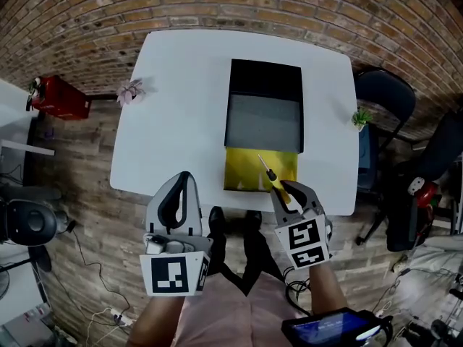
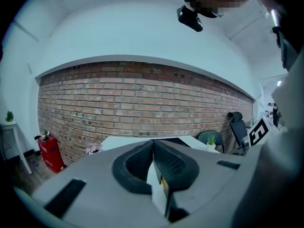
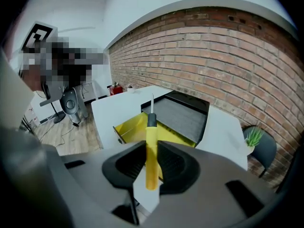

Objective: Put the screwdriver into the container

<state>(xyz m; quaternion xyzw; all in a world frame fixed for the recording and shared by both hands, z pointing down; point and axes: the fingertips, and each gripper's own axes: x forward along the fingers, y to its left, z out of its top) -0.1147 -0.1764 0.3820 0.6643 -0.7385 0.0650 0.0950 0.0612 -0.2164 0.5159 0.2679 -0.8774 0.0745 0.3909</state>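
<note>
My right gripper (image 1: 288, 192) (image 3: 151, 148) is shut on a screwdriver (image 3: 151, 146) with a yellow handle, a black collar and a thin metal shaft. In the head view the screwdriver (image 1: 272, 176) points up and left over the yellow container (image 1: 249, 166), an open yellow drawer at the near edge of the white table (image 1: 181, 107). The right gripper view shows the yellow container (image 3: 133, 128) below and beyond the tip. My left gripper (image 1: 181, 186) (image 2: 153, 148) hangs off the table's near left edge, shut and holding nothing.
A black and grey case (image 1: 265, 107) sits behind the yellow drawer. A pink flower (image 1: 131, 90) lies at the table's left edge and a small green plant (image 1: 361, 117) at its right. A black chair (image 1: 387, 96) stands right of the table and a red extinguisher (image 1: 58, 96) left.
</note>
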